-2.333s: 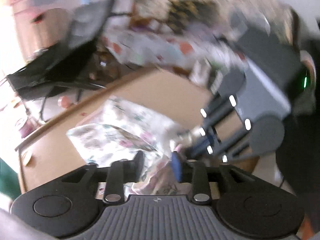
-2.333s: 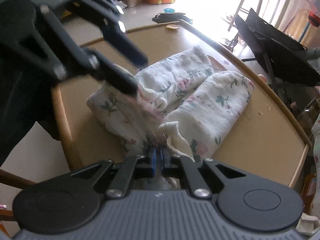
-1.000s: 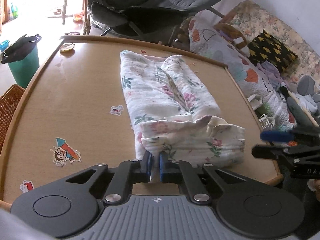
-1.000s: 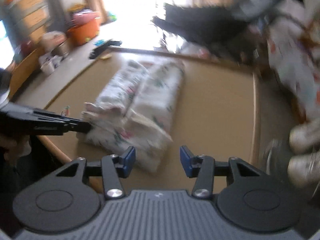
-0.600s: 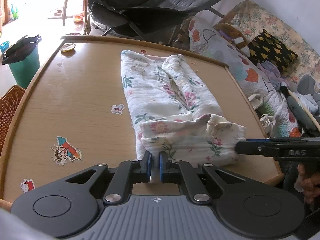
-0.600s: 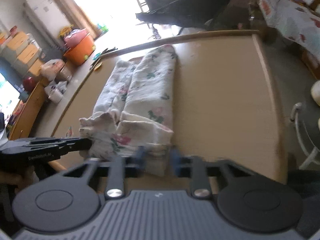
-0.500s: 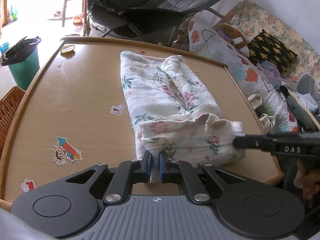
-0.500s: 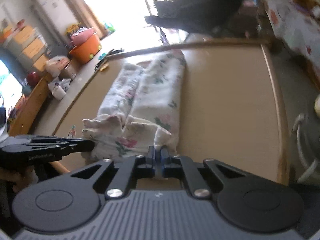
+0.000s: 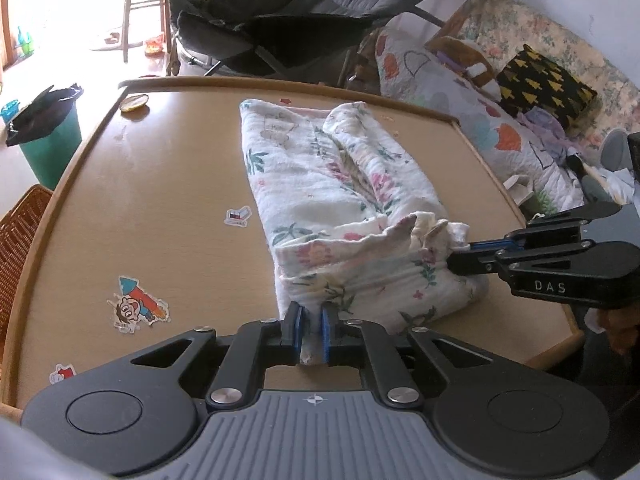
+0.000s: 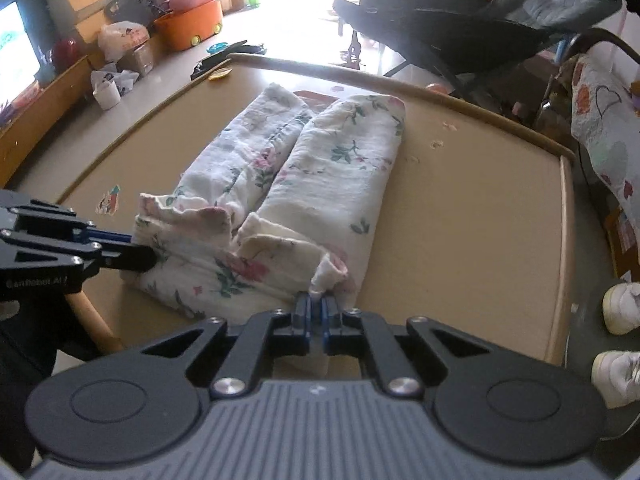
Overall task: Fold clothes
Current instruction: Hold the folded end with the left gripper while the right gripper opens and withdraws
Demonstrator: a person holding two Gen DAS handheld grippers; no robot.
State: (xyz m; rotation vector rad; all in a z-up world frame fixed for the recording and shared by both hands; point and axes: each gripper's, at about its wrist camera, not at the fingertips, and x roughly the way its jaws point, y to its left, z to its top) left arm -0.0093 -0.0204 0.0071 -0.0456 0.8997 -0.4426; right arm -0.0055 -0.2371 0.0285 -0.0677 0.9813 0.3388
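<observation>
- On my left wrist view, a rocket cartoon sticker point(image 9: 138, 310) sits at about 8 o'clock on the tan wooden surface point(image 9: 160, 200), with a smaller sticker point(image 9: 237, 216) nearer the middle.
- My left gripper point(image 9: 311, 330) has its jaws nearly closed on the near left corner of the floral garment point(image 9: 340, 200); a bit of white cloth shows between the blue pads. Those jaws have eased apart a little in the last half second, with the cloth between them all the while.
- The garment lies in the middle of the surface, folded into a long bundle running from 12 o'clock down toward 6, with its near end doubled over and ruffled.
- At 3 o'clock in that view, my right gripper point(image 9: 460, 250) comes in from the side, jaws pinched on the garment's near right corner.
- From the right wrist camera, the left gripper point(image 10: 138, 250) enters at 9 o'clock, touching the garment point(image 10: 320, 168) at its near left corner.
- The right gripper point(image 10: 316, 316) shows its jaws closed tight on a tuft of the garment's near edge at 6 o'clock.
- Beyond the surface at 12 to 1 o'clock stands a dark folding lounger point(image 10: 480, 8); a pair of white shoes point(image 10: 618, 336) sits on the floor at 4 o'clock.
</observation>
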